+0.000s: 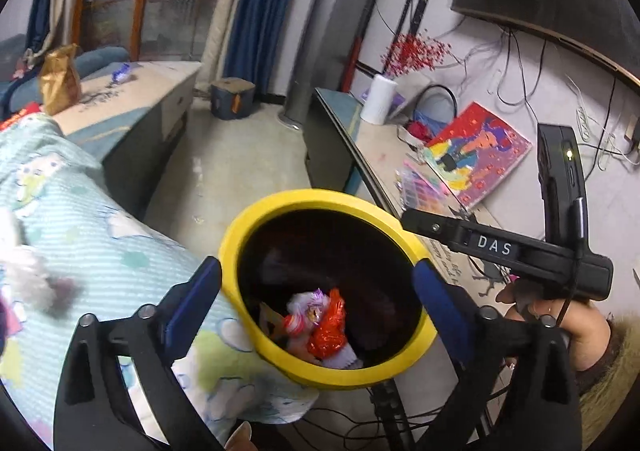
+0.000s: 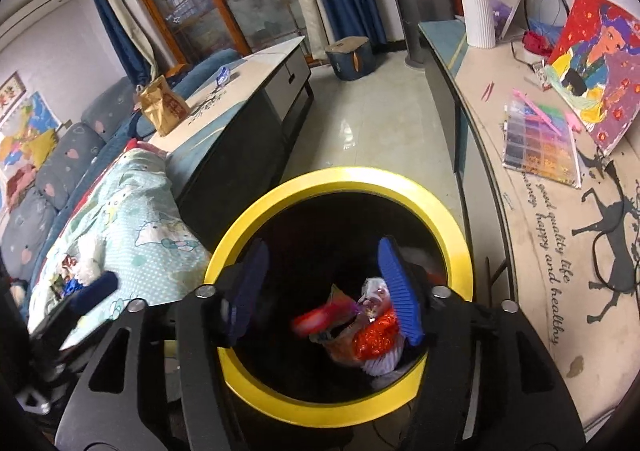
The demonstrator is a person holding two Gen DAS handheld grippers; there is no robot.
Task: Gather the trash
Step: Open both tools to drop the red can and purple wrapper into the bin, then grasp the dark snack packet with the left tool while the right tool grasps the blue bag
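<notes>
Judging progress from largest thing to smallest.

Low worktop (image 2: 256,63), far side of the floor: a brown paper bag (image 2: 162,107) stands near its left end and a small blue-and-white wrapper (image 2: 223,75) lies nearer the back edge. Both look like candidates for pickup; whether they count as trash is a guess.

Bed cover (image 1: 100,235), left of the bin: pale green print. In the right wrist view a few small coloured scraps (image 2: 70,275) sit on it near the lower left, too blurred to identify. Possibly more to collect.

Long worktop (image 2: 532,211) on the right carries a painting, a bead box and a white vase. Craft things, probably not trash.

Yellow bin (image 1: 280,203) with black liner, directly under both tools. This is where the collected pieces are: at the bottom lie a red crinkled wrapper (image 1: 330,327), a white-and-purple wrapper (image 1: 308,305) and other bits I cannot separate. A blurred red-pink piece (image 2: 320,317) shows in the right wrist view, seemingly dropping in.

Left gripper (image 1: 316,299): fingers spread wide, straddling the bin mouth, nothing between them.

Right gripper (image 2: 320,291): fingers parted over the bin, pads pressing on nothing.

Assessment: current drop looks complete for both hands. Task partly done; remaining items appear to be on the low worktop and perhaps the bed.
</notes>
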